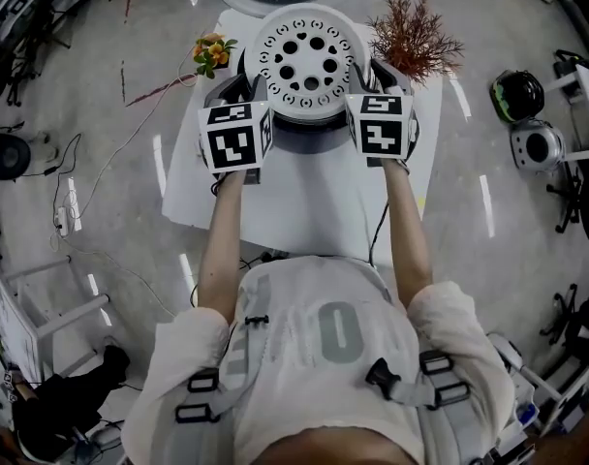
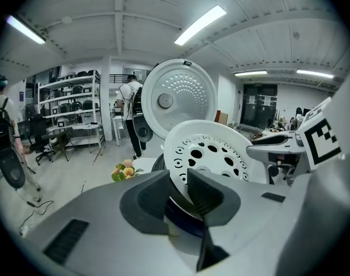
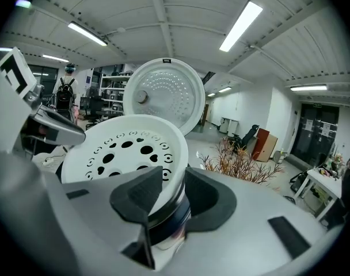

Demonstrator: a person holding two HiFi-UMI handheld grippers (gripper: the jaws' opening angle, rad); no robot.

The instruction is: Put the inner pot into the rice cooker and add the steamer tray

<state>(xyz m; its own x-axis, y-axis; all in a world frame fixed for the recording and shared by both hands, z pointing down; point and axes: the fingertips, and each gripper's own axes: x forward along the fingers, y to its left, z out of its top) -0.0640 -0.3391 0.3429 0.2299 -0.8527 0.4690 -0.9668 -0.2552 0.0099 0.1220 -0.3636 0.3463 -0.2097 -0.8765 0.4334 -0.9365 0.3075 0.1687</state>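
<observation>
The white steamer tray, round with several holes, lies level on top of the rice cooker. Its left rim is clamped by my left gripper, and my right gripper is shut on its right rim. In the left gripper view the tray tilts up between the pads of the left gripper. In the right gripper view the right gripper pinches the rim of the tray, with a shiny metal band right under it. The open lid stands behind. The tray hides the pot's inside.
The cooker stands at the far end of a white table. Orange flowers sit left of it and a reddish dried plant to its right. Helmets and cables lie on the floor. A person stands far off.
</observation>
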